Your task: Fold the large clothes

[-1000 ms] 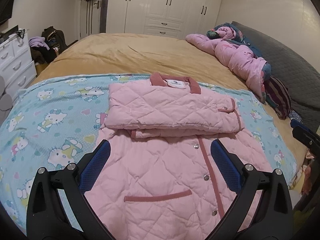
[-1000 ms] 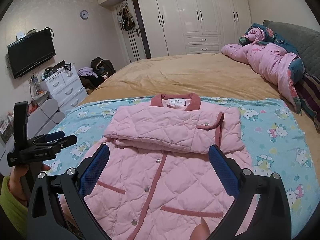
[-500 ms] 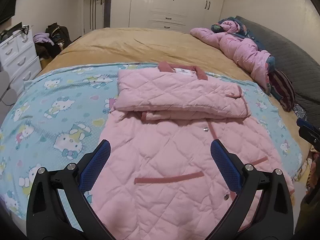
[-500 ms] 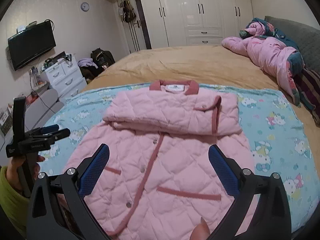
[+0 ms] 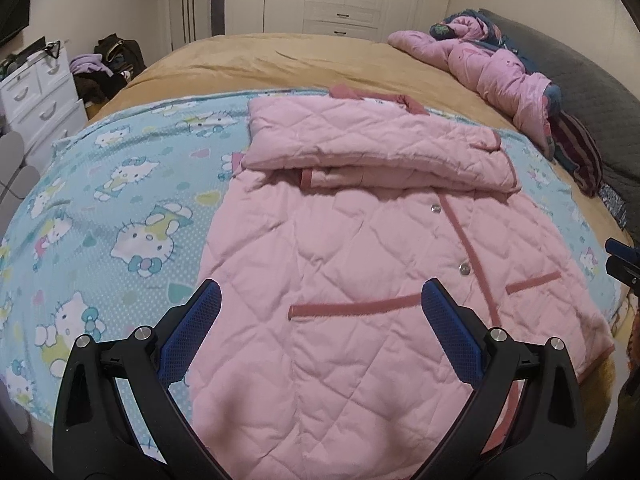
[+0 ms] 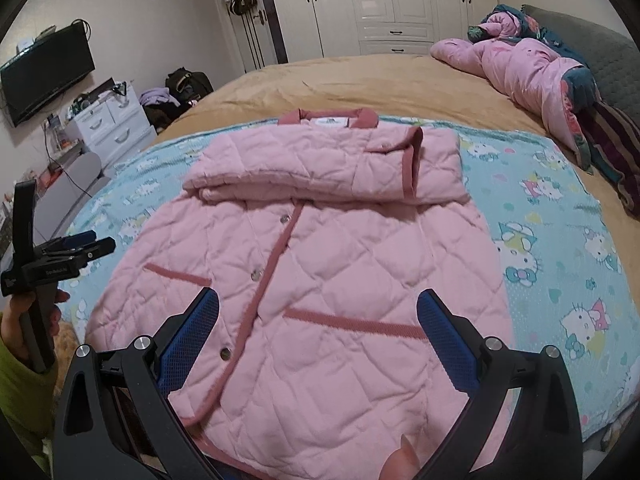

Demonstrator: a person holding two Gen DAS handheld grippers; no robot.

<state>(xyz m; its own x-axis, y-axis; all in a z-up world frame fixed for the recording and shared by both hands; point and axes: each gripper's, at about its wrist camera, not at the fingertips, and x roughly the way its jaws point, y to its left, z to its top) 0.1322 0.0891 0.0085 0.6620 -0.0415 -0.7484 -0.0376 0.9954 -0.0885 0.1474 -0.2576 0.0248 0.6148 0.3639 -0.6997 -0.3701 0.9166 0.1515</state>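
A pink quilted jacket with dark pink trim lies front up on a light blue cartoon-cat blanket on the bed. Its sleeves are folded across the chest below the collar. It also shows in the right wrist view. My left gripper is open and empty, above the jacket's lower left part near the hem. My right gripper is open and empty, above the jacket's lower right part. The left gripper also shows at the left edge of the right wrist view.
The bed has a tan cover. A bunched pink quilt and a striped cloth lie at the far right by the grey headboard. A white drawer unit and a wall TV stand left. White wardrobes line the back wall.
Both grippers have pulled back toward the jacket's hem, so more of the lower jacket and its pockets now shows. Both stay open and empty. The jacket has not moved.
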